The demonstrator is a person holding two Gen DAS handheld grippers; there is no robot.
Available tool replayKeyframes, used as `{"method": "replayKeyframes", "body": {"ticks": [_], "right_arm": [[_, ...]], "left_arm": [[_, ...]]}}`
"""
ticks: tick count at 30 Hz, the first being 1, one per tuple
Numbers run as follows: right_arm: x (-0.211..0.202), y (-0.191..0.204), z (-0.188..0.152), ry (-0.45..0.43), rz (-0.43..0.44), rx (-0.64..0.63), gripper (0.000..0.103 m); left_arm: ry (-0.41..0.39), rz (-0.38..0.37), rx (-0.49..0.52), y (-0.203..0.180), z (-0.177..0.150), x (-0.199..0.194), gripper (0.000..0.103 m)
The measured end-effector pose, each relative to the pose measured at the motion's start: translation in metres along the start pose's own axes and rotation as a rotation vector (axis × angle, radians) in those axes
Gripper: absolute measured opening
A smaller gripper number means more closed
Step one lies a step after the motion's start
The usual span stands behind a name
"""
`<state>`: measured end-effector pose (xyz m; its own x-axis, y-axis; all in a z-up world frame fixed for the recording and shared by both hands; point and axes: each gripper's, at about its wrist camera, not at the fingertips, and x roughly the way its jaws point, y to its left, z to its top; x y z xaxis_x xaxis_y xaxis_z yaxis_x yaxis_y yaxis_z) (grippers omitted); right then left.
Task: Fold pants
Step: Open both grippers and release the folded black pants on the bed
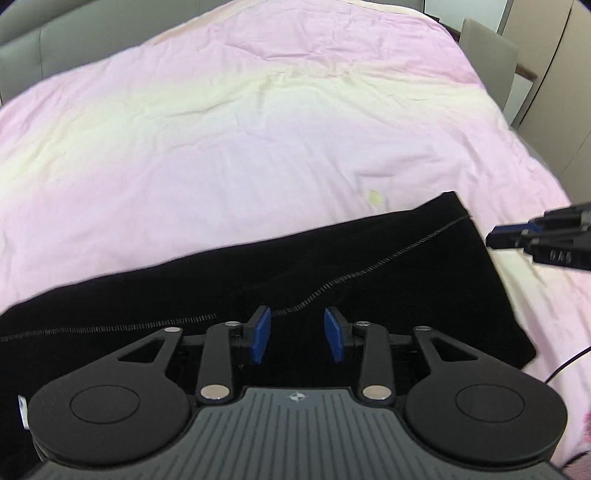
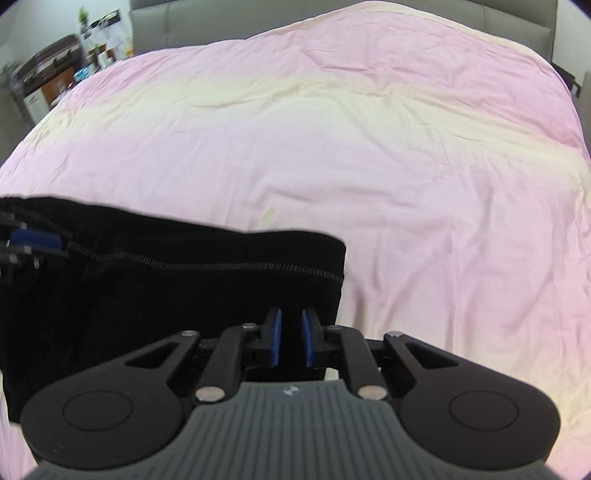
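Observation:
Black pants with a pale stitched seam lie flat near the front of a pink bed cover. My left gripper hovers over their middle, open, with its blue pads well apart and no cloth pinched. In the right wrist view the pants end in a straight edge near the centre. My right gripper hangs at that edge with only a narrow gap between its blue pads, and I see no cloth in it. The right gripper also shows just past the pants' right end. The left gripper shows over their left part.
The bed cover stretches wide behind and right of the pants. A grey headboard closes the far side. A grey chair and pale cabinets stand at the right. A cluttered shelf stands at the far left. A thin black cable crosses the cover's right edge.

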<state>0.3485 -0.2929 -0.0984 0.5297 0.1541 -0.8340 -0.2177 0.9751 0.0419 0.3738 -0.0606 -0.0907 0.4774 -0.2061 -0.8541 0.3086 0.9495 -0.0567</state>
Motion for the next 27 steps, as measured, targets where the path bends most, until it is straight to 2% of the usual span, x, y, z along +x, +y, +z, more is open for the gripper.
{"method": "replayKeyframes", "body": {"ticks": [2, 6, 8, 10, 14, 15, 20, 23, 24, 27], "right_arm": [[0.014, -0.003, 0.008, -0.001, 0.001, 0.017, 0.005], [0.053, -0.012, 0.003, 0.069, -0.017, 0.036, 0.000], [0.074, -0.016, -0.005, 0.098, -0.023, 0.039, 0.000], [0.079, -0.016, -0.005, 0.097, -0.026, 0.056, 0.000], [0.047, -0.005, -0.009, 0.056, -0.032, 0.015, 0.000], [0.036, -0.002, -0.013, 0.046, -0.019, 0.004, 0.000], [-0.009, 0.017, -0.050, 0.057, 0.035, -0.043, 0.000], [-0.022, 0.030, -0.074, 0.072, 0.048, -0.064, 0.000], [-0.030, 0.033, -0.081, 0.082, 0.051, -0.068, 0.000], [-0.026, 0.039, -0.102, 0.108, 0.035, -0.076, 0.000]], "left_arm": [[0.022, 0.024, -0.020, 0.005, -0.001, 0.016, 0.031], [0.048, 0.033, -0.071, 0.025, -0.008, 0.037, 0.016], [0.058, 0.010, -0.085, 0.033, -0.009, 0.040, 0.015], [0.070, 0.015, -0.075, 0.033, -0.006, 0.039, 0.015], [0.046, 0.019, -0.034, 0.016, -0.006, 0.017, 0.016], [0.034, 0.009, -0.013, 0.012, -0.011, 0.007, 0.020], [0.036, -0.046, 0.085, -0.014, -0.041, -0.021, 0.022], [0.057, 0.002, 0.137, -0.028, -0.057, -0.019, 0.023], [0.058, 0.027, 0.143, -0.029, -0.060, -0.017, 0.023], [0.080, 0.022, 0.081, -0.021, -0.067, -0.005, 0.026]]}}
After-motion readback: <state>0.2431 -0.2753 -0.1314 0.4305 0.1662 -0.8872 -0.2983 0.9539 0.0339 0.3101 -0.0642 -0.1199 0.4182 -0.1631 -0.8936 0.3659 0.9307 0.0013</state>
